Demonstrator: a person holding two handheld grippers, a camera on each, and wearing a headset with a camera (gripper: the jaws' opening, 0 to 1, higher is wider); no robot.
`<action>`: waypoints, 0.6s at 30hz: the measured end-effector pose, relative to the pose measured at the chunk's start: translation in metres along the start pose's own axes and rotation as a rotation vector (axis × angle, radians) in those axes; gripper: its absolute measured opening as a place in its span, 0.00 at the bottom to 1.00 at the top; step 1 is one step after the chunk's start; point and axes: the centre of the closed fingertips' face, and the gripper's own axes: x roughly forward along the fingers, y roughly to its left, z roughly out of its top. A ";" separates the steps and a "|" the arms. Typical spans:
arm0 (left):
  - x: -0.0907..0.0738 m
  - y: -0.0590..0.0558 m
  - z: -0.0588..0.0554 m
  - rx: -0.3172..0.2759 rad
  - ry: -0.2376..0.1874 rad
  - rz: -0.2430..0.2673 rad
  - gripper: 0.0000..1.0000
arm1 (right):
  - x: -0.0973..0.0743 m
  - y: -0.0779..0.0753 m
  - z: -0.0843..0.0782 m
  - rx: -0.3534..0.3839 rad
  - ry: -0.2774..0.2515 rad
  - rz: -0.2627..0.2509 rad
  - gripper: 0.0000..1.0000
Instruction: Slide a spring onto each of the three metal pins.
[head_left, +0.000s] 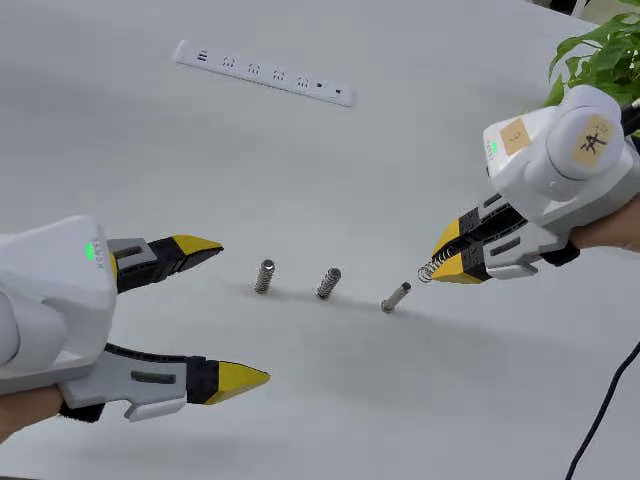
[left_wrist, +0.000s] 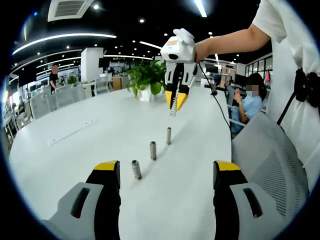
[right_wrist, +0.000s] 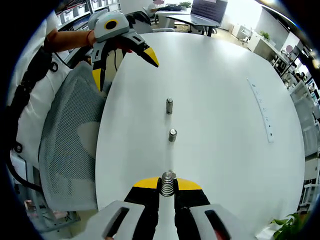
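Note:
Three metal pins stand in a row on the white table. The left pin (head_left: 264, 276) and the middle pin (head_left: 329, 283) each carry a spring. The right pin (head_left: 396, 297) is bare and leans slightly. My right gripper (head_left: 440, 266) is shut on a spring (head_left: 428, 269), whose free end hangs just up and right of the bare pin's top. From the right gripper view, the held spring (right_wrist: 168, 184) lines up with the two sprung pins (right_wrist: 172, 134) (right_wrist: 169, 105). My left gripper (head_left: 240, 310) is open and empty, left of the row.
A white power strip (head_left: 263, 72) lies at the far side of the table. A green plant (head_left: 600, 50) stands at the far right. A black cable (head_left: 600, 420) trails off the near right. A grey mesh chair (left_wrist: 270, 165) stands beside the table.

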 end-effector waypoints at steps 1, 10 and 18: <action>0.001 0.000 0.000 0.001 -0.002 0.001 0.78 | 0.003 -0.001 -0.001 0.001 0.003 0.001 0.07; 0.003 0.001 -0.003 -0.018 -0.013 -0.003 0.83 | 0.019 -0.011 -0.009 0.007 0.022 0.018 0.07; 0.004 0.002 -0.006 -0.033 -0.018 -0.004 0.83 | 0.025 -0.008 -0.012 0.010 0.035 0.032 0.07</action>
